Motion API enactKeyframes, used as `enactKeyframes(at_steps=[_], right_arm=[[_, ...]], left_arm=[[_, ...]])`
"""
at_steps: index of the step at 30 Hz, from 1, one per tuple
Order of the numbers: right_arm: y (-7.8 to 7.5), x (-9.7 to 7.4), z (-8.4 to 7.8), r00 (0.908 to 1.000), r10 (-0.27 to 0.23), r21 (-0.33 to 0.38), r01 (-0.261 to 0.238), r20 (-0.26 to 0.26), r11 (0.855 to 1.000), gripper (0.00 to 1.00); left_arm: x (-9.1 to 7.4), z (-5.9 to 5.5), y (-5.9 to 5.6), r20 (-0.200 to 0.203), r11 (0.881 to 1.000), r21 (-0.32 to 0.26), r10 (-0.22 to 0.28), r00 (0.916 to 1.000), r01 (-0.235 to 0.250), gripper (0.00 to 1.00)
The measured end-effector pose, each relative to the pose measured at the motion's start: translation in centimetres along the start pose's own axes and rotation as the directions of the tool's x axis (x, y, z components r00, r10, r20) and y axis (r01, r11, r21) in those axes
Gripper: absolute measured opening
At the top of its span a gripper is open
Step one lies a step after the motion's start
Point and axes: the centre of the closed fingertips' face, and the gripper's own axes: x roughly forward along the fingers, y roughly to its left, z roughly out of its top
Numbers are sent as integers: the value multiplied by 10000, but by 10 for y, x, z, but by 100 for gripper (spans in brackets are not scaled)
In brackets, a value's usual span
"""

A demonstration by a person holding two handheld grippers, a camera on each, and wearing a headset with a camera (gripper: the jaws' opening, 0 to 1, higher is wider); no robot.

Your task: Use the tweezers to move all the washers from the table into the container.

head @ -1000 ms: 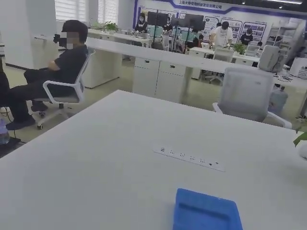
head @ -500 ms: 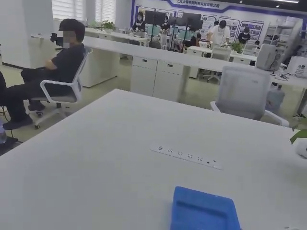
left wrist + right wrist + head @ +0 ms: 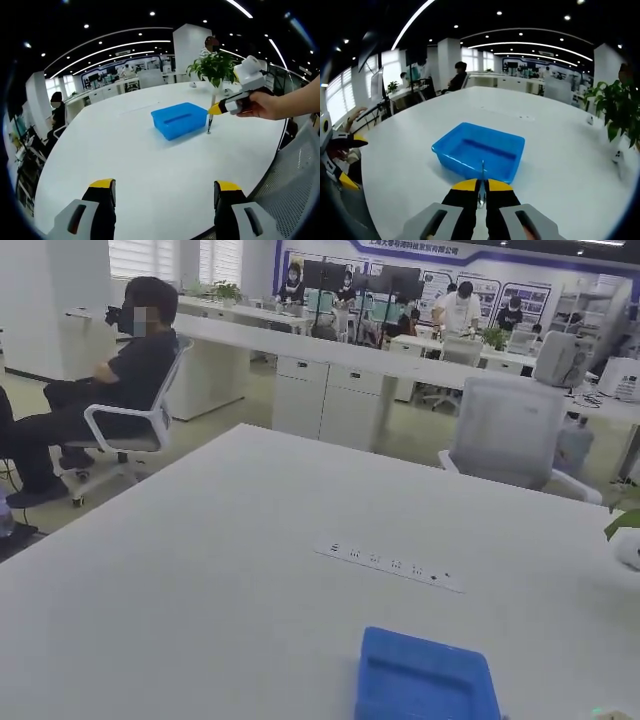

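Right claw (image 3: 481, 186): my jaws are pressed together on the tweezers (image 3: 482, 172), which stick straight out ahead. Their tips point toward the near wall of the blue container (image 3: 455, 159).

From the left gripper view, the tweezer tips point down at the white tabletop (image 3: 220, 570), just beside the container's right corner. I cannot tell whether they touch it.

Left claw (image 3: 165, 192): my jaws are spread wide, held low on the near side and well apart from the container.

In the head view the container sits on the tabletop at the near edge, right of centre. A recessed socket strip (image 3: 392, 567) lies just beyond it.
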Motion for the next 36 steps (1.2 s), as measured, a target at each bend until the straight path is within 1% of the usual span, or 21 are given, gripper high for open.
enactKeyframes(at_steps=[2,4,6,9,12,21,25,27,28,30,33,34,36], right_arm=[[-1,-1,0,10000,-53,-53,53,-35,10000,1],[1,-1,-1,9999,31,-93,-32,-106,10000,1],[1,-2,-1,9999,-21,-247,18,-120,9997,1],[1,-3,0,10000,-5,-121,4,-99,9999,2],[-1,-2,0,9999,-62,-227,60,-94,9997,2],[0,0,0,10000,-33,-128,32,-53,9999,1],[2,0,1,10000,29,133,-28,-30,9999,2],[1,1,-2,9999,7,-15,-7,-147,10000,1],[1,2,0,10000,-2,-4,2,-43,10000,2],[2,1,0,10000,59,99,-58,-75,9999,2],[4,2,-1,9999,66,-34,-67,-79,10000,1],[6,1,-1,9998,143,-102,-144,-123,9998,1],[8,0,-1,9998,102,-616,-113,-193,9980,1]], left_arm=[[0,0,0,0,10000,9,3,10000,-3,82],[0,0,0,5,10000,-8,-4,10000,4,82],[0,0,0,8,10000,-7,-5,10000,5,82],[0,0,0,-10,10000,25,3,10000,-3,82],[0,0,0,1,10000,-9,3,10000,-3,82],[0,-1,1,-38,10000,1,10,10000,-10,81],[0,-2,0,-52,10000,21,-12,10000,12,81],[0,-2,0,-81,10000,43,-10,10000,10,81],[0,-2,0,-81,10000,48,-12,10000,12,81],[0,-2,0,-77,10000,29,-18,10000,18,81],[0,-2,0,-67,10000,23,-15,10000,15,81],[0,-2,0,-73,10000,31,-15,10000,15,81],[0,-2,0,-77,10000,51,-6,10000,6,81]])
